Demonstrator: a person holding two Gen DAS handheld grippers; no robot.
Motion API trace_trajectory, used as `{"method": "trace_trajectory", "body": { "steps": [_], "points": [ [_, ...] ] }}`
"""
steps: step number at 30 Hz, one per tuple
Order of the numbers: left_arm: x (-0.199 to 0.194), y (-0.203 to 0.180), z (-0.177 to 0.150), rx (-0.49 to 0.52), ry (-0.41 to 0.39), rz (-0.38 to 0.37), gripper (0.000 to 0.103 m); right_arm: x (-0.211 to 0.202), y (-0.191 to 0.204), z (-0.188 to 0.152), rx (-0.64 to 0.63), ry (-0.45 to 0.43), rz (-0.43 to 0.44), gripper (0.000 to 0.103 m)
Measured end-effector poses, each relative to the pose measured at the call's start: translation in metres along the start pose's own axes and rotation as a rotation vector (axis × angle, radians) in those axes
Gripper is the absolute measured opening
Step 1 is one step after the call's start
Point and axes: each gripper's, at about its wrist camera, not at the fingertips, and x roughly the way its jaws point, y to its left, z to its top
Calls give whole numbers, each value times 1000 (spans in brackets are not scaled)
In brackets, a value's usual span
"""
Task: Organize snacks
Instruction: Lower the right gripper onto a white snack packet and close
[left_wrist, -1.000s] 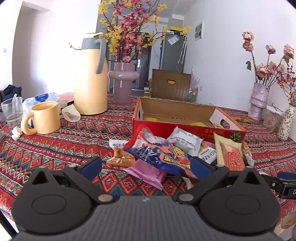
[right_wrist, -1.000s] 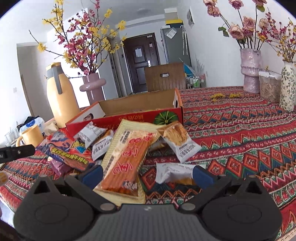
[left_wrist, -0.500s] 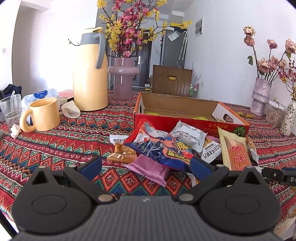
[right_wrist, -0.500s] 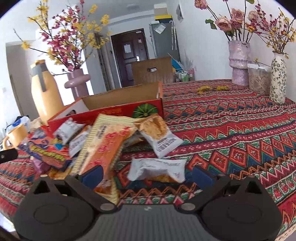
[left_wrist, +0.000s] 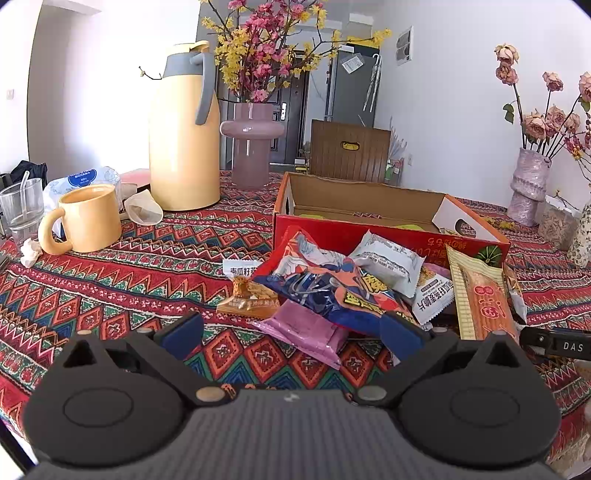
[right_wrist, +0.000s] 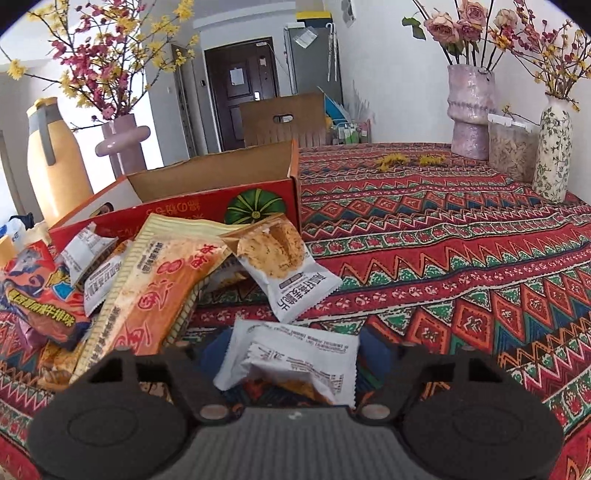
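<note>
**Closing in on the white packet**

Closing now, the right gripper (right_wrist: 293, 354) has its jaws coming together on either side of a small white snack packet (right_wrist: 295, 363), which lies crosswise between them on the tablecloth (right_wrist: 461, 258). Whether the pads press on it yet, I cannot tell. Its long axis runs jaw to jaw, so the squeeze falls on its ends. Beyond it, up and to the left, sits the snack pile, then the open red box (right_wrist: 207, 199). Over on the other side, the left gripper (left_wrist: 291, 330) hangs wide open and empty above a purple packet (left_wrist: 310, 332), farther from the white one.
</note>
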Motion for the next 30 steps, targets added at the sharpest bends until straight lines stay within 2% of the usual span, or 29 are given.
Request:
{"method": "trace_trajectory", "body": {
  "steps": [4, 10, 11, 12, 17, 23, 30],
  "points": [
    [0, -1, -1, 4, 0, -1, 103, -4, 0, -5, -12, -26, -3, 63],
    [2, -1, -3, 8, 11, 2, 103, -11, -3, -8, 3, -62, 4, 50],
    [3, -1, -3, 10, 13, 2, 103, -15, -3, -9, 3, -72, 8, 42],
    [3, -1, -4, 13, 15, 3, 103, -18, -3, -9, 2, -84, 19, 23],
    [12, -1, -5, 30, 41, 27, 103, -21, -2, -9, 0, -91, 34, 23],
    [20, 2, -8, 60, 52, 42, 103, -31, -3, -9, 6, -123, 45, 17],
    [40, -7, -7, 175, 69, 45, 103, -42, -8, -5, 35, -156, 64, 15]
  ]
}}
